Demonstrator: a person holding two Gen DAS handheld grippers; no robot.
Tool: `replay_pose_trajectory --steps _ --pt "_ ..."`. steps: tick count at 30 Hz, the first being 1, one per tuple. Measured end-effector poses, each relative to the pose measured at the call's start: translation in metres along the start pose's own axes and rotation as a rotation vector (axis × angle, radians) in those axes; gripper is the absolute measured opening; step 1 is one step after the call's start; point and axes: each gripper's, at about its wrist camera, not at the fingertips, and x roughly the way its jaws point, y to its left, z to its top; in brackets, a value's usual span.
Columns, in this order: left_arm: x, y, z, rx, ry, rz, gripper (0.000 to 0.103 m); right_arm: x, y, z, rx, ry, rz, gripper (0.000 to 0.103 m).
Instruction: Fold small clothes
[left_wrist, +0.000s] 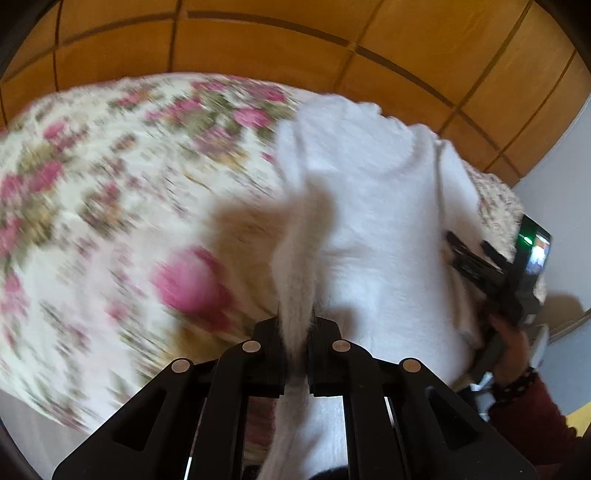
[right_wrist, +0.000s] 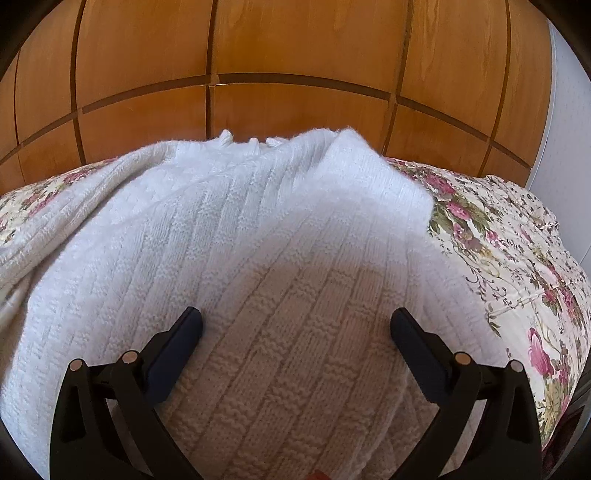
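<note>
A white knitted garment (right_wrist: 258, 236) lies spread on a bed with a floral cover (right_wrist: 509, 258). In the left wrist view my left gripper (left_wrist: 297, 339) is shut on a bunched edge of the white knit (left_wrist: 362, 206), lifting it off the floral cover (left_wrist: 110, 206); the picture is blurred. At that view's right edge my right gripper (left_wrist: 469, 254) rests against the garment, held by a hand in a dark red sleeve. In the right wrist view my right gripper (right_wrist: 295, 332) stands wide open just above the knit, which runs under both fingers; nothing is pinched.
A wooden panelled wardrobe (right_wrist: 295, 55) stands behind the bed. A pale wall (right_wrist: 569, 129) is at the right. The bed's edge falls away at the lower right (right_wrist: 565, 417) of the right wrist view.
</note>
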Motion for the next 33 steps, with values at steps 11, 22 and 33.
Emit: replay_pose_trajectory --steps 11,22,33 --pt "-0.017 0.116 0.076 -0.013 -0.059 0.326 0.007 -0.001 0.0 -0.002 0.004 -0.012 -0.003 0.101" --pt "-0.038 0.191 0.153 -0.009 -0.256 0.627 0.0 0.0 -0.001 -0.002 0.01 -0.012 0.003 0.101" --pt "0.003 0.179 0.133 -0.023 -0.168 0.476 0.02 0.0 -0.001 -0.002 0.009 -0.013 0.0 0.101"
